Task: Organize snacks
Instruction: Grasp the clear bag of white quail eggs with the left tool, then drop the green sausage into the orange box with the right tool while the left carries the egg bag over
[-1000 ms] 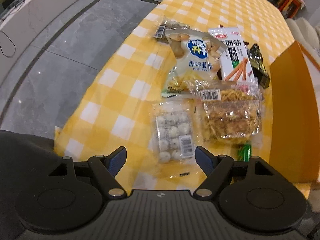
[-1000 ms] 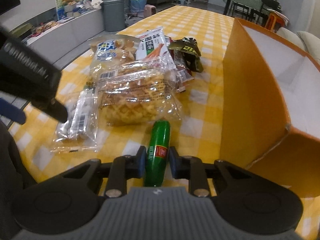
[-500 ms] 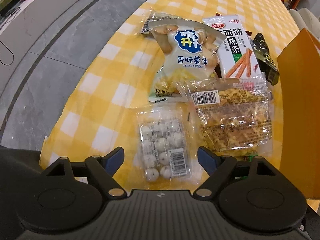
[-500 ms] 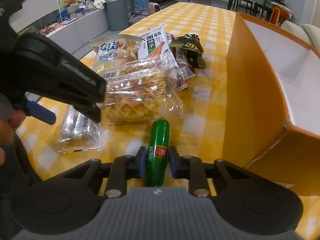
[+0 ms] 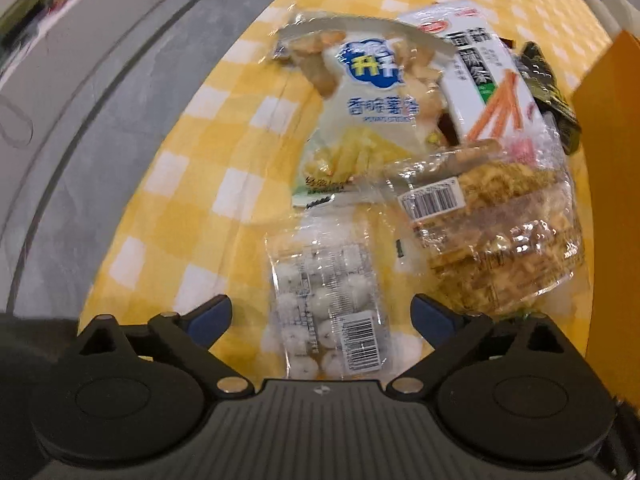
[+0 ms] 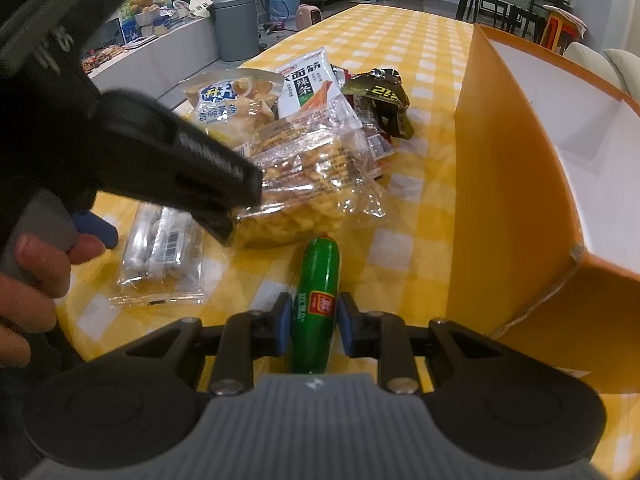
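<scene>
My right gripper [image 6: 312, 322] is shut on a green sausage stick [image 6: 318, 280] just above the yellow checked tablecloth [image 6: 400, 248], left of the orange box [image 6: 512, 200]. My left gripper [image 5: 322, 320] is open, its jaws on either side of a clear pack of white round candies [image 5: 332, 304]; the pack also shows in the right wrist view [image 6: 164, 248]. A clear bag of golden crackers [image 5: 492, 236], a potato-stick bag [image 5: 372, 108] and a white spicy-strip pack [image 5: 488, 80] lie beyond it. The left gripper's body [image 6: 132, 148] hangs over the pile.
A dark green wrapper [image 6: 380, 100] lies behind the pile, near the box. The box's white inside [image 6: 560, 112] is open on top. The table edge [image 5: 132, 208] drops to grey floor at the left. A grey bin [image 6: 234, 26] stands beyond.
My left gripper has moved forward and lower over the candy pack, which now lies between its open jaws. My right gripper has stayed shut on the sausage stick, lifting slightly.
</scene>
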A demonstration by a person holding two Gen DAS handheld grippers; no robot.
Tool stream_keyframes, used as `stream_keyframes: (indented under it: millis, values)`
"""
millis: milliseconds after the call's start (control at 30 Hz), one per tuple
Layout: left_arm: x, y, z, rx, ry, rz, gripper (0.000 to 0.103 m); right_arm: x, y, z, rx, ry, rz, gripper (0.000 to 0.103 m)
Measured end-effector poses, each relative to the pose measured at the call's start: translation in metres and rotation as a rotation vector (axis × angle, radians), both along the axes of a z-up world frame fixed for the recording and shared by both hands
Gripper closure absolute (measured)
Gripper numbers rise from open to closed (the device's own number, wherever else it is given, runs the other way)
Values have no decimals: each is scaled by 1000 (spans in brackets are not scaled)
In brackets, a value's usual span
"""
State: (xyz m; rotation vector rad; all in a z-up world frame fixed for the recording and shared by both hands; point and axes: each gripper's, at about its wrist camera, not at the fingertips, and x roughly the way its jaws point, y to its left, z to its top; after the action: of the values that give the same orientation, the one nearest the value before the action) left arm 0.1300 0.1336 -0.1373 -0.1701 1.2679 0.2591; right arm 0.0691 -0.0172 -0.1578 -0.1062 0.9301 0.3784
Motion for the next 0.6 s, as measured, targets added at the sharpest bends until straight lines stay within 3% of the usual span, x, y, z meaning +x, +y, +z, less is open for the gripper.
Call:
stream_keyframes:
  millis: [100,267,433,600]
  values:
    - [-8,5,9,-1,-37,40,37,0,0,0,0,-1,0,80]
    - [-15,16,13,-15,-39,84,41,-2,2,0,-8,-6,9,81]
    - [-29,15,31,9,-102,79,41,-3,-1,3,22,-7,8,82]
    - [-41,24,49,-39,-150,98,41,-12,1,17,34,-55,35,82]
